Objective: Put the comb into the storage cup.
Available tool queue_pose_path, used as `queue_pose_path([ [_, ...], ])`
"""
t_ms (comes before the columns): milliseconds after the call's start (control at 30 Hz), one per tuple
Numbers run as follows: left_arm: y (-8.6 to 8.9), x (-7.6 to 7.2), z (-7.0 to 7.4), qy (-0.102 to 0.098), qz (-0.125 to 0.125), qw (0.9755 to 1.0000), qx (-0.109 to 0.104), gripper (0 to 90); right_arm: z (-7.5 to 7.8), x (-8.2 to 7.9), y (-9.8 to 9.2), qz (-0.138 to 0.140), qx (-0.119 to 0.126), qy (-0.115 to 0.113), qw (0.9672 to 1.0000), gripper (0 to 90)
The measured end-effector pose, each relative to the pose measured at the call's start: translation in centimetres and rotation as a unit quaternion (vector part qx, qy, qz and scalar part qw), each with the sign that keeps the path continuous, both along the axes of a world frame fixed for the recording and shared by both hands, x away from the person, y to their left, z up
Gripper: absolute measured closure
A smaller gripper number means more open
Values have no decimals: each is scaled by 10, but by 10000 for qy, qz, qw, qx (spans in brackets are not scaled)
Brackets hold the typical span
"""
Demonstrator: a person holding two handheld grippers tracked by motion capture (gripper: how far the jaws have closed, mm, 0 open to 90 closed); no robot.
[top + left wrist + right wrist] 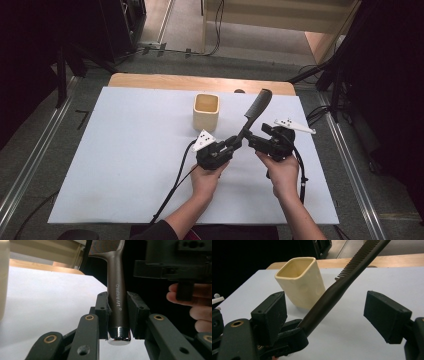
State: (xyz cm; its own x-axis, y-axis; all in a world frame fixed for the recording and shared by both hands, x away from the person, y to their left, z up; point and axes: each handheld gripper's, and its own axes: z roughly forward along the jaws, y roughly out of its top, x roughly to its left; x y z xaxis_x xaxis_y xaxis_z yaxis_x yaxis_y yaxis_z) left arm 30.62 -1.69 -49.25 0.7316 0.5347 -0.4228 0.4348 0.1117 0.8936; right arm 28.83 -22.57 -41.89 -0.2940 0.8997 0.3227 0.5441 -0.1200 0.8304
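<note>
My left gripper (pixel 117 315) clamps the comb (pixel 116 293) by its handle, teeth angled up beside the cream cup (pixel 206 112); my right gripper (pixel 332 315) gapes around its shaft, untouching.

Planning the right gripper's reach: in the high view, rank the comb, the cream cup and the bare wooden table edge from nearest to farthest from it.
From the right gripper:
1. Comb, just left of its open jaws, held by the left gripper.
2. Cream cup, farther left.
3. Wooden table edge, at the back.
</note>
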Motion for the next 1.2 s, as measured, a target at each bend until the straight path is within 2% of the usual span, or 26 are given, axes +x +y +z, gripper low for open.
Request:
queue_pose_path([
  [200, -1, 0, 0, -14, 21, 10000, -44, 733, 1, 8, 2, -99, 196, 87, 9997, 200],
  [400, -2, 0, 0, -64, 29, 9999, -130, 733, -1, 16, 9, -158, 440, 283, 9985, 221],
  [567, -2, -1, 1, -68, 55, 9999, -133, 733, -4, 21, 11, -246, 547, 439, 9972, 280],
  [733, -1, -1, 1, -86, 57, 9999, -136, 733, -4, 25, 11, -267, 764, 673, 9944, 386],
  [800, -2, -2, 1, -110, 77, 9999, -99, 733, -4, 27, 12, -293, 717, 776, 9940, 429],
  [1200, -1, -3, 0, -70, 146, 9998, -87, 733, -5, 31, 14, -579, 1029, 932, 9886, 523],
])
